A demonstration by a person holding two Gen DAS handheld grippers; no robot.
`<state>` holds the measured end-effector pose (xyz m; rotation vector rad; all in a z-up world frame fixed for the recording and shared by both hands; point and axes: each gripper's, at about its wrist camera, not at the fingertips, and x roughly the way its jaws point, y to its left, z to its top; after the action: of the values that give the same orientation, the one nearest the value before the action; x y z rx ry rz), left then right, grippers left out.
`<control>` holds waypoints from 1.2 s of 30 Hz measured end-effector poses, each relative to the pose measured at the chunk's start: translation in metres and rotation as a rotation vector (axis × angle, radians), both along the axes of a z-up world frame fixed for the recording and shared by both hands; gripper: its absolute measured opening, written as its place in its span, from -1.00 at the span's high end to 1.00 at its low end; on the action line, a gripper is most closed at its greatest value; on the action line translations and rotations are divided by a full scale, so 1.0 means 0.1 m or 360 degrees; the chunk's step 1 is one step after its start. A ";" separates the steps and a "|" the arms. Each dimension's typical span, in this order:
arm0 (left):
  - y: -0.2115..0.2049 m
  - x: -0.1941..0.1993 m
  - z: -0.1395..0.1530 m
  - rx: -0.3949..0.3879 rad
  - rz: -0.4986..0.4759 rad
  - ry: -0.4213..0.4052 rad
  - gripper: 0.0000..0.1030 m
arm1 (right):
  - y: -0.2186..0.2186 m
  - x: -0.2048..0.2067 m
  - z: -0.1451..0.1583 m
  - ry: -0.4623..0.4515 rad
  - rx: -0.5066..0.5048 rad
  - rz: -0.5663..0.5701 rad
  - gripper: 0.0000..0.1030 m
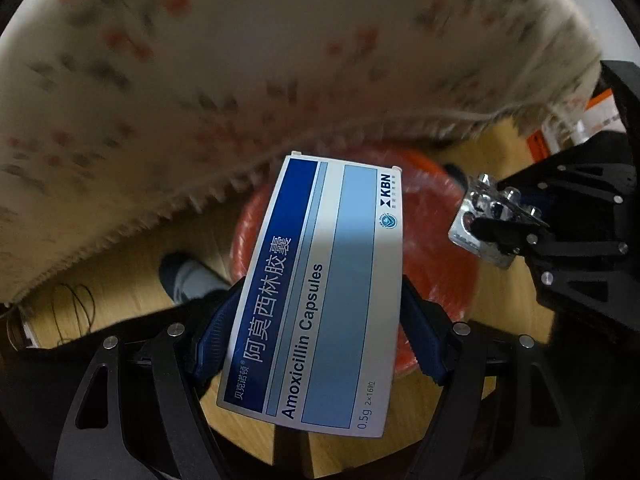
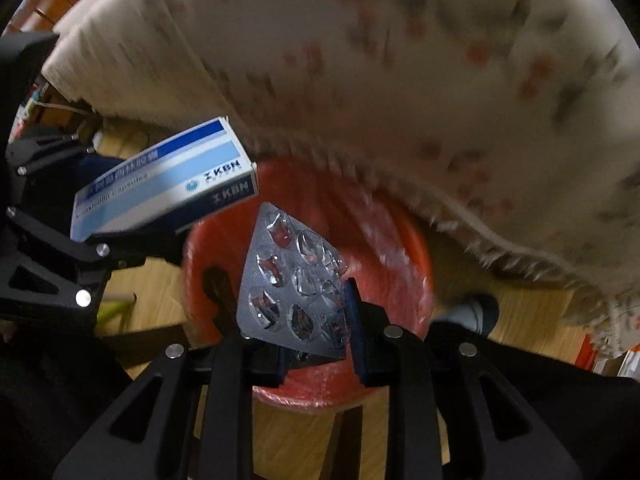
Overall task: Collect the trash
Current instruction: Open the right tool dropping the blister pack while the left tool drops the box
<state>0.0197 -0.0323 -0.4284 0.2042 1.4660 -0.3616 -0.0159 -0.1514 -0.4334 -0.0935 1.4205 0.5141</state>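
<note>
A: What trash is in play, and where is it?

B: Two pieces. A blue-and-white Amoxicillin Capsules box [image 1: 320, 300] is clamped between the blue pads of the left gripper [image 1: 320, 328], held lengthwise so its far end sticks out over the red bin [image 1: 440, 240] below. A used silver blister pack [image 2: 294, 284], its pockets torn open, sits in the right gripper [image 2: 312, 320].

A: Are the claws actually gripping?

B: Yes, both. The left jaws stand fairly wide, but only because the box fills them; the pads press on its two long sides. The right jaws are closed tight on the lower part of the thin blister pack, which stands up from them at a tilt.

A: How do the two sit relative to each other?

B: Side by side above the bin. From the left wrist, the blister pack [image 1: 480, 224] shows at the right, pinched by the other gripper [image 1: 504, 240]. From the right wrist, the box [image 2: 168, 176] shows at the upper left, near the bin's [image 2: 384, 240] rim.

A: And around them?

B: The bin has a clear liner and stands on a wooden floor [image 1: 132, 264]. A pale floral cloth with a fringed edge [image 2: 400, 80] hangs over the scene, blurred. A foot in a dark-toed sock [image 1: 188, 280] stands on the floor beside the bin.
</note>
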 end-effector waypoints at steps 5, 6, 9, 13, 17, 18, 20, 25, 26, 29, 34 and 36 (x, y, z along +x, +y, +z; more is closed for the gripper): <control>-0.04 0.01 -0.33 0.0050 -0.0017 0.0100 -0.43 | 0.06 0.02 -0.20 0.0083 -0.0016 0.0009 0.55; -0.06 0.02 -0.35 0.0055 -0.0019 0.0109 -0.43 | 0.07 0.02 -0.23 0.0094 -0.0018 0.0009 0.55; -0.08 0.04 -0.48 0.0080 -0.0029 0.0151 -0.43 | 0.04 0.05 -0.33 0.0135 -0.0022 0.0014 0.55; -0.10 0.07 -0.61 0.0106 -0.0030 0.0188 -0.43 | 0.03 0.09 -0.45 0.0173 -0.0017 0.0017 0.54; -0.19 0.08 -0.67 0.0131 -0.0017 0.0196 -0.44 | 0.04 0.10 -0.51 0.0202 -0.0010 0.0023 0.50; -0.20 0.08 -0.67 0.0141 -0.0014 0.0199 -0.45 | 0.04 0.10 -0.52 0.0207 -0.0008 0.0028 0.49; -0.20 0.08 -0.68 0.0153 -0.0011 0.0212 -0.45 | 0.08 0.08 -0.49 0.0217 -0.0009 0.0036 0.40; -0.19 0.09 -0.71 0.0178 0.0001 0.0225 -0.50 | 0.08 0.08 -0.50 0.0222 -0.0007 0.0033 0.15; -0.16 0.10 -0.72 0.0184 0.0005 0.0225 -0.59 | 0.07 0.08 -0.50 0.0221 -0.0005 0.0031 0.09; -0.14 0.11 -0.71 0.0192 0.0011 0.0222 -0.70 | 0.07 0.08 -0.47 0.0206 -0.0002 0.0017 -0.05; -0.13 0.12 -0.69 0.0203 0.0023 0.0209 -0.73 | 0.03 0.10 -0.44 0.0189 -0.0003 -0.0001 -0.15; -0.12 0.12 -0.67 0.0206 0.0029 0.0202 -0.73 | 0.02 0.10 -0.42 0.0177 -0.0003 -0.0007 -0.18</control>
<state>0.0315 -0.0441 -0.4958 0.2754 1.6172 -0.2689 -0.0054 -0.1490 -0.4749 -0.0639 1.5293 0.5209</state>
